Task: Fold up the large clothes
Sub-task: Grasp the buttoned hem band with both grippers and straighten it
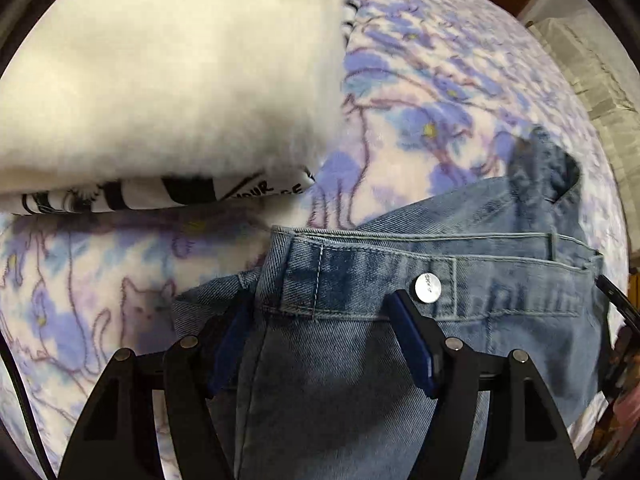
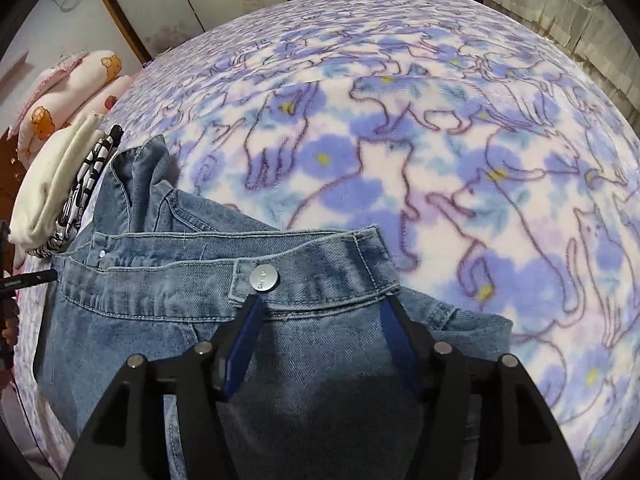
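Observation:
A pair of light blue jeans (image 1: pixel 500 280) lies on the bed with its waistband and metal button (image 1: pixel 428 288) facing up. My left gripper (image 1: pixel 316 308) hangs over the waistband's left part, open, with its blue pads on either side of the denim and not pressing it. In the right wrist view the same jeans (image 2: pixel 160 288) lie crumpled, with the button (image 2: pixel 263 279) just ahead of the left finger. My right gripper (image 2: pixel 322 302) is open above the waistband's right end, with denim under the gap and nothing held.
A folded white garment (image 1: pixel 160 80) lies on a black-and-white printed one (image 1: pixel 180 192) just left of the jeans. The bed carries a purple floral cat blanket (image 2: pixel 440 140). Pink pillows (image 2: pixel 68 96) lie far left. Beige covered furniture (image 2: pixel 560 8) stands beyond the bed.

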{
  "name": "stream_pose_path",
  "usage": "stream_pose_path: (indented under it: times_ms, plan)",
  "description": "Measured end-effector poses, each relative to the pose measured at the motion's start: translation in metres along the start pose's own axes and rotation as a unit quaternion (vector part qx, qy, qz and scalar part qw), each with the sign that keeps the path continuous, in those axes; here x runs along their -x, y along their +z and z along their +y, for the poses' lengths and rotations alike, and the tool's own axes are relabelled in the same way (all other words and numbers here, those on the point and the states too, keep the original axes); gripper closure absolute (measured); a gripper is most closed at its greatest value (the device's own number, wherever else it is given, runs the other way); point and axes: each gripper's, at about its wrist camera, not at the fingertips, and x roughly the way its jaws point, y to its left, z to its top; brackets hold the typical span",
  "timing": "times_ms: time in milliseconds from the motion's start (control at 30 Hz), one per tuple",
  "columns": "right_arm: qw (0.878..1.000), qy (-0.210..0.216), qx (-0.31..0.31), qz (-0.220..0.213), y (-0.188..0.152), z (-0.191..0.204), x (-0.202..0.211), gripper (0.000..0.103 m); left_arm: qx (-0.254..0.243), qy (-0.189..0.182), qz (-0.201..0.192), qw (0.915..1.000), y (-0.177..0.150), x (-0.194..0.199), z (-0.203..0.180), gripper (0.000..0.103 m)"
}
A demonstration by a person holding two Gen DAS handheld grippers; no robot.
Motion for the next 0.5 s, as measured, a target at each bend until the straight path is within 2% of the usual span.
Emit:
stream_pose_path:
  times_ms: [67,100,133,167,233,300,333,400,500]
  plan:
    - [1.0,0.004,-0.011,0.0,0.001,-0.003,0.0,0.043,0.011,0.015,-0.009,0.9998,-0.001,-0.003,-0.006,0.039]
    - [1.0,0.001,-0.019,-0.001,0.002,-0.005,0.001,0.053,0.01,0.027,-0.011,0.9995,-0.001,-0.004,-0.009,0.048]
    - [1.0,-0.009,-0.03,0.0,0.002,-0.009,0.001,0.073,0.011,0.039,-0.011,0.9991,-0.002,-0.004,-0.012,0.053]
    - [0.999,-0.008,-0.039,0.001,0.001,-0.012,0.002,0.077,0.019,0.055,-0.009,0.9983,-0.003,-0.005,-0.014,0.064]
    - [0.998,0.007,-0.063,-0.004,-0.001,-0.017,0.006,0.087,0.032,0.072,-0.007,0.9969,-0.003,-0.004,-0.02,0.076]
    - [0.998,-0.006,-0.056,-0.007,-0.004,-0.014,0.009,0.101,0.035,0.118,-0.026,0.9921,-0.004,0.005,-0.029,0.091]
    - [0.999,-0.015,-0.046,-0.014,-0.004,-0.01,0.011,0.101,0.034,0.13,-0.037,0.9902,-0.005,0.008,-0.032,0.091]
    - [0.999,-0.035,-0.023,-0.029,-0.004,-0.001,0.017,0.101,0.041,0.13,-0.054,0.9892,-0.009,0.014,-0.032,0.091]
    - [0.998,-0.043,-0.021,-0.031,-0.002,0.004,0.024,0.102,0.037,0.134,-0.055,0.9888,-0.011,0.018,-0.032,0.091]
